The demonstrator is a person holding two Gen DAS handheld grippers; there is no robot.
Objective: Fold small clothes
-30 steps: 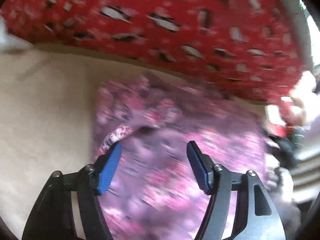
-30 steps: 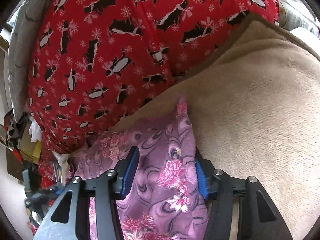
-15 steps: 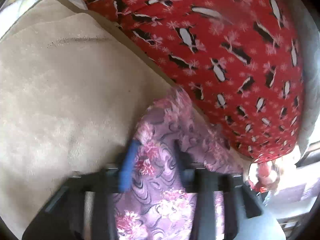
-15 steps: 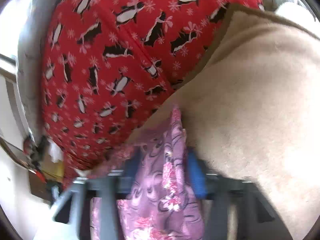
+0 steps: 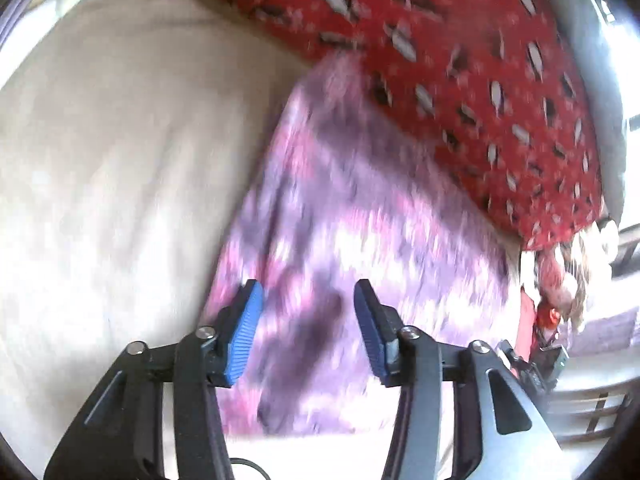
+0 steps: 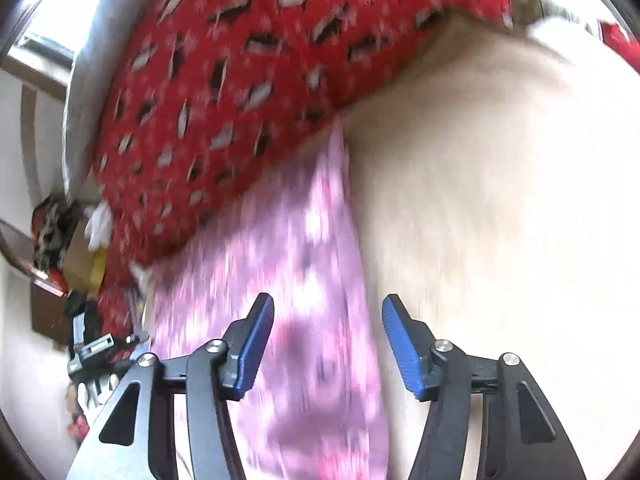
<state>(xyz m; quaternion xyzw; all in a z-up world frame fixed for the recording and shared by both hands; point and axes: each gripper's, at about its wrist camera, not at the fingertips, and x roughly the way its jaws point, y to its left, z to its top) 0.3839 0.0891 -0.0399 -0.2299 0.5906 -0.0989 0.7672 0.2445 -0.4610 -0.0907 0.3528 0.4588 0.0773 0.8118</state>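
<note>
Both hand-held grippers, left (image 5: 306, 330) and right (image 6: 328, 346), have just let go and now gape wide. Purple flowery cloth (image 5: 352, 232) lies flat on the beige bed (image 5: 120, 140), touching the red penguin blanket (image 5: 460, 52), so this fold looks done.

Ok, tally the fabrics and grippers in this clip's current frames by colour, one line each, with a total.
Purple-pink floral garment: 1
Red penguin-print fabric: 1
Beige fleece blanket: 1
Black grippers with blue pads, both open: 2, the left gripper and the right gripper
Total: 5
</note>
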